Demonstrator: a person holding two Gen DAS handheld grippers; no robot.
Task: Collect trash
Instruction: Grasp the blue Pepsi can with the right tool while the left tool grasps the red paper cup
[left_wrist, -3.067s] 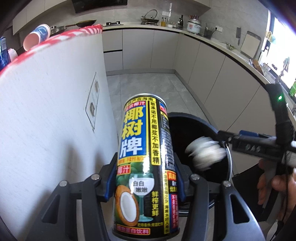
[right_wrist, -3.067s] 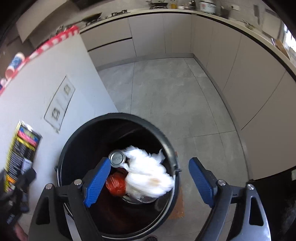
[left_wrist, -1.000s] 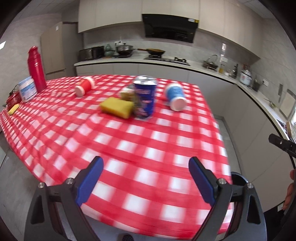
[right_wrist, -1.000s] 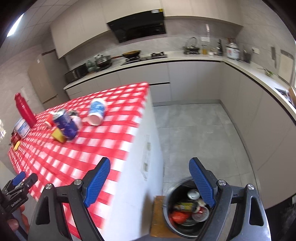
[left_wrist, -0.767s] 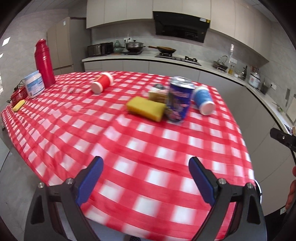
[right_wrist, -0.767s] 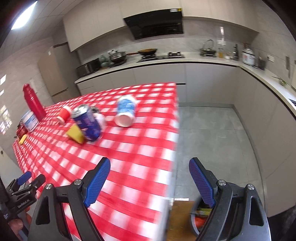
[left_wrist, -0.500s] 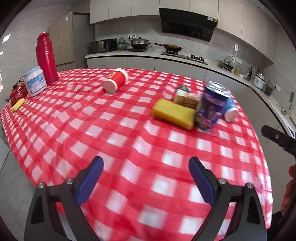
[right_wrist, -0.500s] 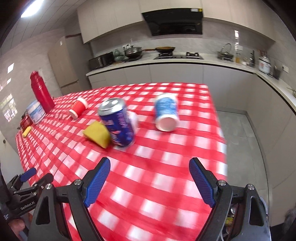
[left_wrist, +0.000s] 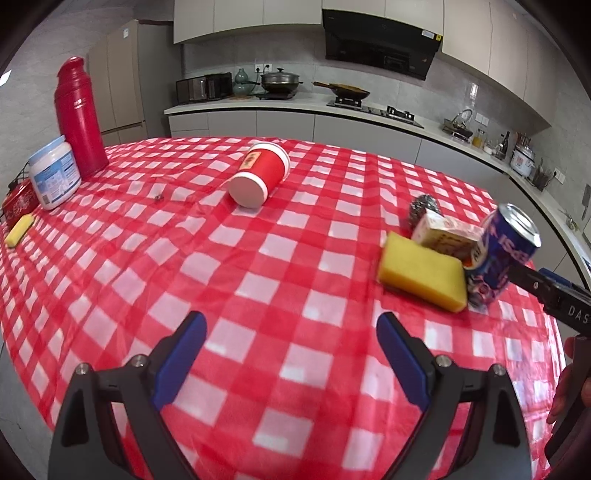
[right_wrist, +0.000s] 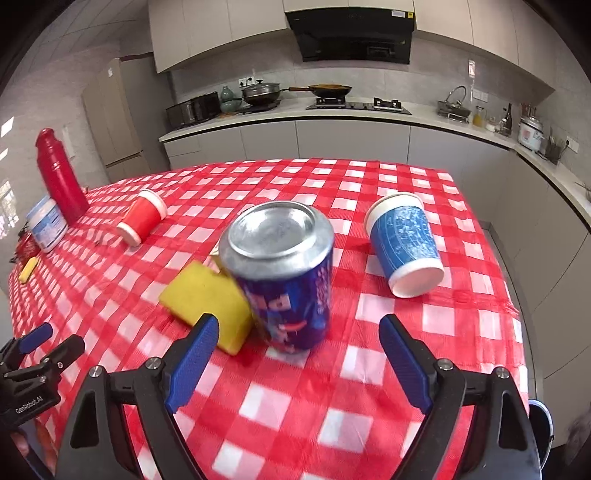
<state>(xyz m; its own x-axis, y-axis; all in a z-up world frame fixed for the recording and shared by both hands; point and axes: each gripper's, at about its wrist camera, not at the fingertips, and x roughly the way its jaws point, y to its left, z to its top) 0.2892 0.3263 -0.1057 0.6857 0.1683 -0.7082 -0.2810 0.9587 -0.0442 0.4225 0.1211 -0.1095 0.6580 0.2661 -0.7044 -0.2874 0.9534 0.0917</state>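
A blue soda can (right_wrist: 284, 280) stands upright on the red checked tablecloth (right_wrist: 369, 369), just ahead of my right gripper (right_wrist: 299, 325). Its jaws are opening, and the pads touch nothing. A blue paper cup (right_wrist: 406, 243) lies on its side to the can's right. Farther back left, a red paper cup (left_wrist: 258, 173) lies tipped over. My left gripper (left_wrist: 291, 325) is open over bare cloth, well short of the red cup, with the can (left_wrist: 502, 258) off to its right.
A yellow sponge (left_wrist: 421, 277), a small carton (left_wrist: 443, 232) and a steel scourer (left_wrist: 423, 206) crowd the can's left side. A red flask (left_wrist: 77, 114) and a white tub (left_wrist: 55, 171) stand at the far left. The bin's rim (right_wrist: 541, 424) shows below the table's right edge.
Both grippers have swung from the bin and table edge over the table. The can has grown large in front of the right gripper. The red cup has come toward the middle of the left view.
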